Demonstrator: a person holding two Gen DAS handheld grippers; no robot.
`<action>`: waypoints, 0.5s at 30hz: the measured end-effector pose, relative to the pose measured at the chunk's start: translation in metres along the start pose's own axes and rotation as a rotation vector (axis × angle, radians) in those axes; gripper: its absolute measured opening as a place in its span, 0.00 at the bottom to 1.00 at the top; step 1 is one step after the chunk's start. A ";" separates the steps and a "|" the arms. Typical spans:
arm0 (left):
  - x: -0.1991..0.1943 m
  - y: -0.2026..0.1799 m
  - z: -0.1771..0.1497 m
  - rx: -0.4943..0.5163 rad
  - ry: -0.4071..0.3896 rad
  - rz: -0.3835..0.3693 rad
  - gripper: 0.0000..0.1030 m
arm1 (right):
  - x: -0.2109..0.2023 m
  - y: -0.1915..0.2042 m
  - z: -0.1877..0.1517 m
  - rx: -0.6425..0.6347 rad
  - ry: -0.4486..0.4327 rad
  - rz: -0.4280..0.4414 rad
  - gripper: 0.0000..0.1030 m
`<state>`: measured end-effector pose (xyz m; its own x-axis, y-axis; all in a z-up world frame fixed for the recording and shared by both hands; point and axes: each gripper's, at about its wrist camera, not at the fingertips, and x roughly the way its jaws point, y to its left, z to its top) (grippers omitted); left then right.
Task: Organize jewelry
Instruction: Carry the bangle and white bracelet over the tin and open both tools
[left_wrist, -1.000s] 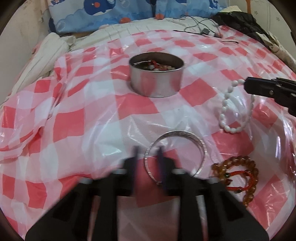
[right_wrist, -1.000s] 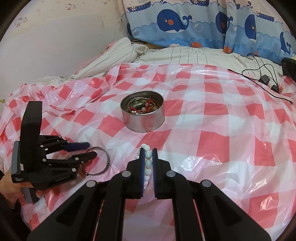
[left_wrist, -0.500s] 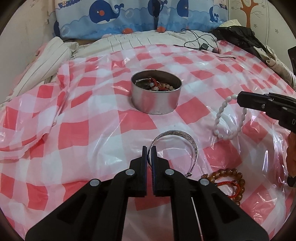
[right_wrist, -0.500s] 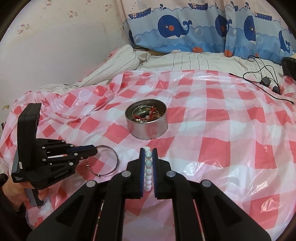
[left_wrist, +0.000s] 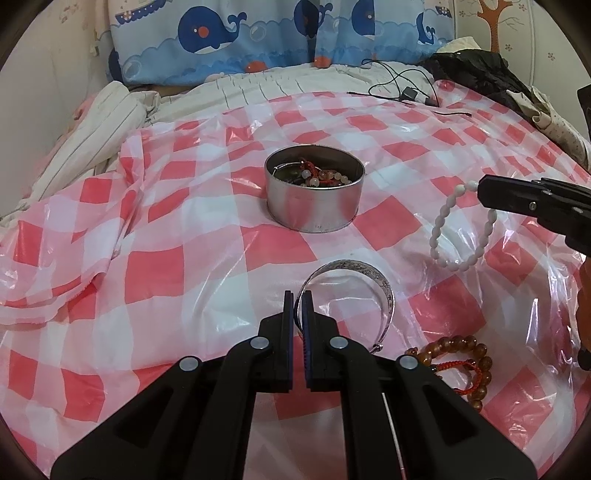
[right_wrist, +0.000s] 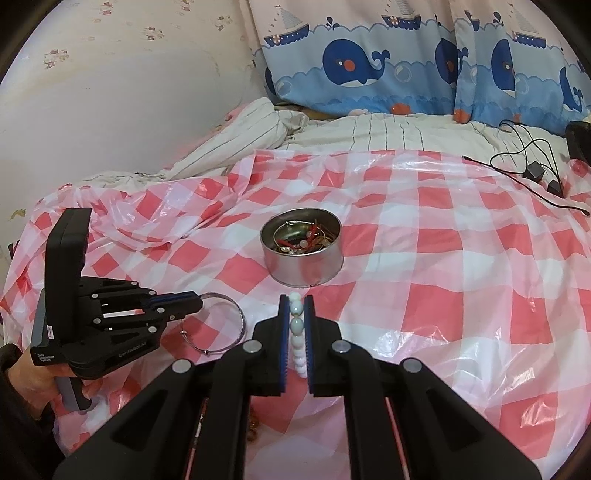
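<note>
The left gripper (left_wrist: 298, 300) pinches the silver bangle (left_wrist: 384, 291), the right gripper (right_wrist: 296, 303) pinches the white bead bracelet (right_wrist: 297, 325), its lower beads hidden between the pads.

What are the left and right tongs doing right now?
Left tongs: closed on the silver bangle.
Right tongs: closed on the white bead bracelet.

One round metal tin (left_wrist: 314, 206) sits on the checked cloth. Outside the tin are three bracelets: one silver bangle (left_wrist: 373, 280), one white bead bracelet (left_wrist: 461, 236), and one amber bead bracelet (left_wrist: 465, 354). Two grippers show.
</note>
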<state>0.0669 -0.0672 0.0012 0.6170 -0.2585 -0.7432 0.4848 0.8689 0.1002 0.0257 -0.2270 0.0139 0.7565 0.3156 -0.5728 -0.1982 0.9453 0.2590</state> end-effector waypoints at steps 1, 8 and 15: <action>-0.002 0.000 0.001 0.000 -0.006 -0.003 0.04 | -0.001 0.001 0.001 -0.002 -0.005 0.002 0.08; -0.014 0.007 0.032 -0.059 -0.093 -0.061 0.04 | -0.011 0.003 0.024 0.012 -0.076 0.041 0.08; -0.011 0.005 0.064 -0.060 -0.148 -0.072 0.04 | -0.019 -0.005 0.050 0.044 -0.138 0.065 0.08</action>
<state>0.1019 -0.0872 0.0518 0.6686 -0.3768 -0.6411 0.4959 0.8684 0.0068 0.0435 -0.2419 0.0623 0.8220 0.3588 -0.4423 -0.2242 0.9178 0.3278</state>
